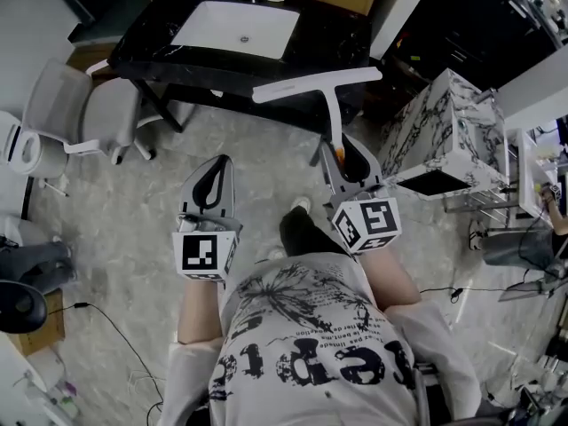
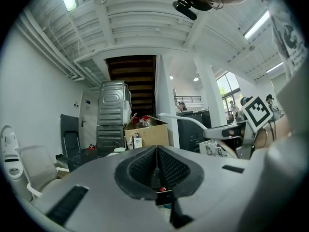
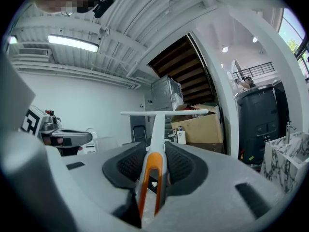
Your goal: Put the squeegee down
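right tool (image 1: 343,154): pinching white T-shaped plastic squeegee (image 1: 319,82) by orange-rimmed handle, blade jutting ahead | left tool (image 1: 211,181): pressing jaws together, gripping nothing

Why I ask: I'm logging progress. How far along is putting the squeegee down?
Done: nothing yet; the squeegee lies on no surface. In hand: the right tongs grip its orange-and-white handle, blade out front toward the black sink counter. The left tongs are shut and empty. Left: setting it on a surface and letting go.
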`<state>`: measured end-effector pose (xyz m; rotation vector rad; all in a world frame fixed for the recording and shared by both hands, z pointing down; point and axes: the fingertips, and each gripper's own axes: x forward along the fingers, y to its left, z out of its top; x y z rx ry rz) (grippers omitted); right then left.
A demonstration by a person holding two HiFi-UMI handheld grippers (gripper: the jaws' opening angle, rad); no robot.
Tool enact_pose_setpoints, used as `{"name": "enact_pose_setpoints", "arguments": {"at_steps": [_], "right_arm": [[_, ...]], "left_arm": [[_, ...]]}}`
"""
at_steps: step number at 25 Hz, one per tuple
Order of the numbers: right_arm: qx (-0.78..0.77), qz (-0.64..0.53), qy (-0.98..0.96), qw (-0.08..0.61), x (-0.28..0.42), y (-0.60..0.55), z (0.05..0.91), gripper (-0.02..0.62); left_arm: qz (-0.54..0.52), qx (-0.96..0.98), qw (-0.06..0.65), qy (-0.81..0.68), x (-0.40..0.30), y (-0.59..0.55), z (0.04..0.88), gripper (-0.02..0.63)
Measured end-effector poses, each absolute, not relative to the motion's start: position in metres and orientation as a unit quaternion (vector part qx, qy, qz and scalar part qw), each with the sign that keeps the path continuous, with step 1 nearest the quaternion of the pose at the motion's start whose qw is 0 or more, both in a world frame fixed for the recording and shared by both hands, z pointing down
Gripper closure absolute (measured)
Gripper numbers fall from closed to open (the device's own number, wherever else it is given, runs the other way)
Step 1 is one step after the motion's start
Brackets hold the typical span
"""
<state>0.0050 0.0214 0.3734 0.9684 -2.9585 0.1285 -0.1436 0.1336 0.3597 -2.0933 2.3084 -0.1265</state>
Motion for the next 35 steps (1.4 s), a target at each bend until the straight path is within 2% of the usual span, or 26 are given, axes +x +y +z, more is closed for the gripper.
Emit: {"name": "enact_pose_setpoints", "arguments": {"at_steps": [15,24,35], "right_arm": [[0.325,0.043,-0.945,-0.003,-0.068,-0.19,0.38,0.48],[0.371,0.062,-0.927,0.004,-0.074,-0.296,0.39,0.48],[0.456,0.085,-0.886,0.023,-0.081,-0.366,0.406,0.48]], "left_arm": [[-0.044,-0.68,0.04,0.731,-0.222,-0.082,0.355,0.594],[-0.059,-0.715,0.033,0.696,-0.226,-0.2,0.363,0.594],[-0.036,-0.779,0.038,0.625,-0.252,-0.304,0.361,0.594]]}}
